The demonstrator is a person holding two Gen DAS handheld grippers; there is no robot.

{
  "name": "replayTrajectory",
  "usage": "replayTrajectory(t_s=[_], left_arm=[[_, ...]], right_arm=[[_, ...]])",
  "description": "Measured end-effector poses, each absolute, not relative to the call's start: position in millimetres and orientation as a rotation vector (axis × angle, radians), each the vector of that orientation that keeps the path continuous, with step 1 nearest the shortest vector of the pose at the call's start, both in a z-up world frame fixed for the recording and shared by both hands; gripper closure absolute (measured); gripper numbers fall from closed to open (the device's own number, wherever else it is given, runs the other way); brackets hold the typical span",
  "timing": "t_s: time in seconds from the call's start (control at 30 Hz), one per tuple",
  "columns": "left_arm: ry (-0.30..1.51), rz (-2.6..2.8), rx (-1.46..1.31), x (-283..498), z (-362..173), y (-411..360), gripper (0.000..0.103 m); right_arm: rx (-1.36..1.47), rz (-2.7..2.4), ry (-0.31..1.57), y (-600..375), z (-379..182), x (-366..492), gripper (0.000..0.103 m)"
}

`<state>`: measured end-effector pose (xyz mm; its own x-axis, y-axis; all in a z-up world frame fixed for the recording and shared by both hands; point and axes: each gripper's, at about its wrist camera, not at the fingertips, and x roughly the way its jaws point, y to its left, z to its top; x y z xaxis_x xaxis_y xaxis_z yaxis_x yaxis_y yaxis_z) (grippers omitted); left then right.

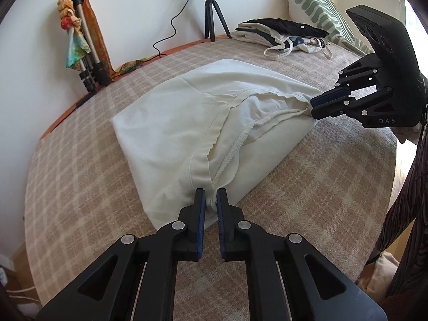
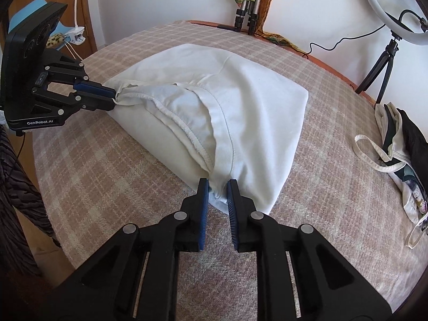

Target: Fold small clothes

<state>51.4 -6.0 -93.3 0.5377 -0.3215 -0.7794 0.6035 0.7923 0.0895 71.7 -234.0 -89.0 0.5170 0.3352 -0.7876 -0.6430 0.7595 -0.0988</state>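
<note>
I've got the cream shirt [image 1: 187,112] mid-bed [image 1: 80,174], folded double. My left hand-held gripper [image 1: 211,200] is pinched on one corner of the loose top layer, my right hand-held gripper [image 2: 217,191] on the other, hem stretched between them. The rest lies away from both, so the fold probably goes forward. Can't see what's tucked underneath.

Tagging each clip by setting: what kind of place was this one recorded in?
Most likely a home room set up for filming. The cream garment lies on a checked blanket over a soft, bed-like surface, with a patterned cushion against the wall and a ring light on a tripod beside it.
</note>
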Motion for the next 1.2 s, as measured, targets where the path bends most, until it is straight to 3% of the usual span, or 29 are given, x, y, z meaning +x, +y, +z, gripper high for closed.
replayTrajectory(t_s=[0.33, 0.63, 0.77, 0.83, 0.9, 1.2], left_arm=[[0.780, -0.583, 0.330, 42, -68, 2, 0.100], [0.891, -0.636, 0.388, 28, -91, 1, 0.100], [0.883, -0.661, 0.258, 30, -73, 11, 0.098], [0.850, -0.634, 0.206, 37, -63, 16, 0.091], [0.823, -0.614, 0.138, 47, -56, 22, 0.091], [0.917, -0.503, 0.136, 85, -87, 12, 0.091]], right_arm=[[-0.342, 0.637, 0.737, -247, -53, 59, 0.097], [-0.494, 0.712, 0.842, -239, -79, 45, 0.097], [-0.383, 0.733, 0.819, -249, -62, 52, 0.096], [-0.307, 0.705, 0.800, -255, -52, 62, 0.093], [-0.229, 0.665, 0.786, -263, -47, 79, 0.081], [-0.183, 0.618, 0.826, -239, -59, 131, 0.081]])
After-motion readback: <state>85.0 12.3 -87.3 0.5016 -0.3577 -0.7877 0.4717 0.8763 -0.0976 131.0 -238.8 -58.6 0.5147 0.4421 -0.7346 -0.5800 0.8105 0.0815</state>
